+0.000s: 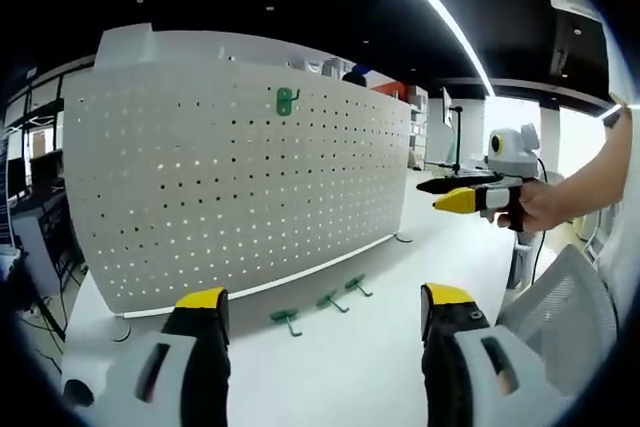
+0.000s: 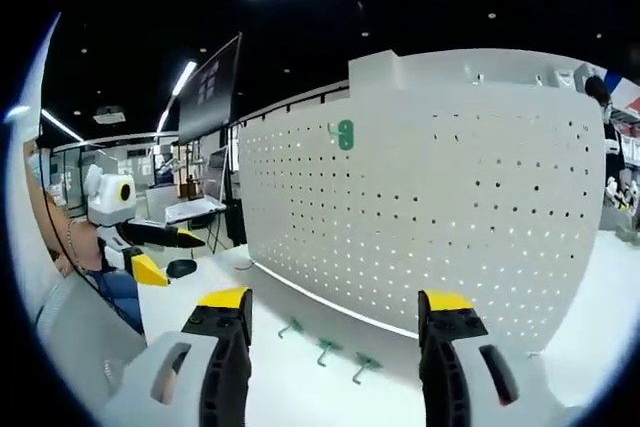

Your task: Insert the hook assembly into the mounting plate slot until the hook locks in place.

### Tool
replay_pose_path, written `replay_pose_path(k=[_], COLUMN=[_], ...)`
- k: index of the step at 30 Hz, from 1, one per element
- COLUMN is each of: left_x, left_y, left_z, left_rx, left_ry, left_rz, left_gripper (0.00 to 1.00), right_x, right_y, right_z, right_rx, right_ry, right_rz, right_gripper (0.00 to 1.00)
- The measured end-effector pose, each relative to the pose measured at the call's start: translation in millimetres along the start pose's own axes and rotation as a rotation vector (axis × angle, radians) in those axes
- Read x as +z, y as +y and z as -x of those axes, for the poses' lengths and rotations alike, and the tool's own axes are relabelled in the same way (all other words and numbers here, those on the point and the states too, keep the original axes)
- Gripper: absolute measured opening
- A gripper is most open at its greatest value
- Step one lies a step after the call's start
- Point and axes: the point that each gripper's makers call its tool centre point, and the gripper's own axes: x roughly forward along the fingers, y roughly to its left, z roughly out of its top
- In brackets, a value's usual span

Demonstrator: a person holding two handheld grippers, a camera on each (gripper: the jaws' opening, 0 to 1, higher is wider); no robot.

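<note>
Three green hooks (image 1: 318, 304) are lying in a row on the table (image 1: 350, 367) at the pegboard's (image 1: 230, 177) foot, ahead of both grippers. Left gripper (image 1: 325, 315) and right gripper (image 2: 335, 319) are both holding jaws apart, empty, seemingly about equally near. One hook (image 1: 287, 100) is hanging high on the board.
</note>
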Motion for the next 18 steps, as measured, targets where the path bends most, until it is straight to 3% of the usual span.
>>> replay_pose_path(k=[18], left_x=[-11.8], left_y=[-0.1], left_z=[5], left_rx=[-0.013], left_ry=[0.035], left_rz=[-0.001], left_gripper=[0.81], right_x=[-27.8], right_y=[-1], right_z=[24], right_rx=[-0.011], right_ry=[0.063], right_rz=[-0.013], right_gripper=[0.68])
